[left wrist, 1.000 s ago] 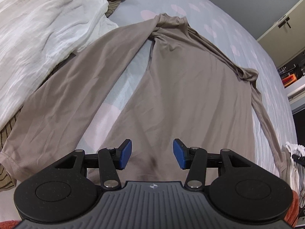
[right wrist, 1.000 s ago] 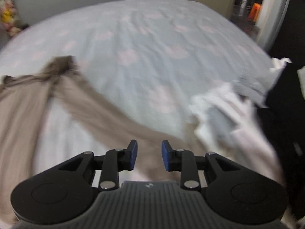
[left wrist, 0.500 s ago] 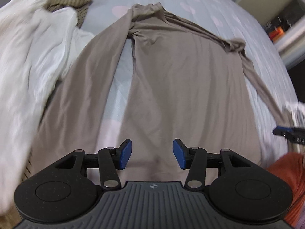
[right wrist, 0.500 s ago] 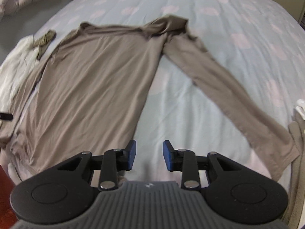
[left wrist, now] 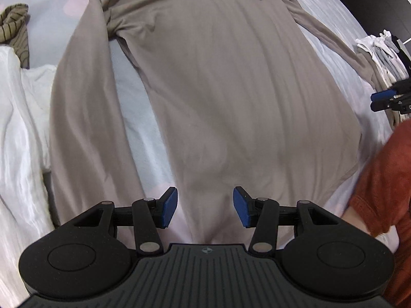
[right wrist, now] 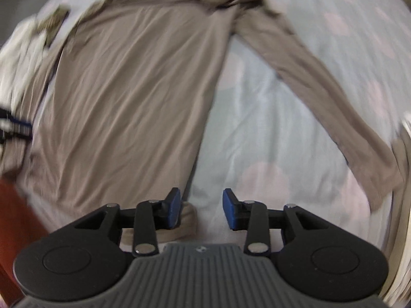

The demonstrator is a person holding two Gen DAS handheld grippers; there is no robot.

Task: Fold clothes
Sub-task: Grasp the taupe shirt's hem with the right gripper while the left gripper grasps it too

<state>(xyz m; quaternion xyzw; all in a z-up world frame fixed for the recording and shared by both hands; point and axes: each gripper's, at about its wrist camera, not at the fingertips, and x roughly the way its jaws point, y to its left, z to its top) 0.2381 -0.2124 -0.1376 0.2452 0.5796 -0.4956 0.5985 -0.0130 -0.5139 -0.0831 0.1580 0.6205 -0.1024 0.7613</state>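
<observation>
- The long-sleeved taupe jersey top (left wrist: 231, 97) lies flat on the pale blue bedsheet with pink dots (right wrist: 295, 133), collar at the far end from both tongs, hem nearest them.
- The left gripper (left wrist: 205, 207) hangs over the hem on the wearer's-left side of the top's body, jaws apart with only cloth below them, nothing pinched.
- The right gripper (right wrist: 201, 206) sits above the opposite hem corner; its jaws have just been opening and stand apart. The corner of cloth lies under the left-hand finger, not between the pads, so nothing is clamped.
- One sleeve runs down beside the left gripper, overlapping the crumpled white cloth (left wrist: 18, 128) on its outer side; the other sleeve slants away past the right gripper toward a stack of light garments (left wrist: 382, 56).
- Likely trouble: the right jaws straddle bare sheet more than cloth, so closing here could grab the bedsheet or miss the hem altogether.
- The left gripper is inboard of the side seam; a pinch there may gather a single layer and drag a ridge into the fold.
- The thin jersey looks slippery and stretchy, so uneven lifting between the two hands could skew the body.
- A sleeve lifted carelessly might snag the white cloth beside it and carry it along.
</observation>
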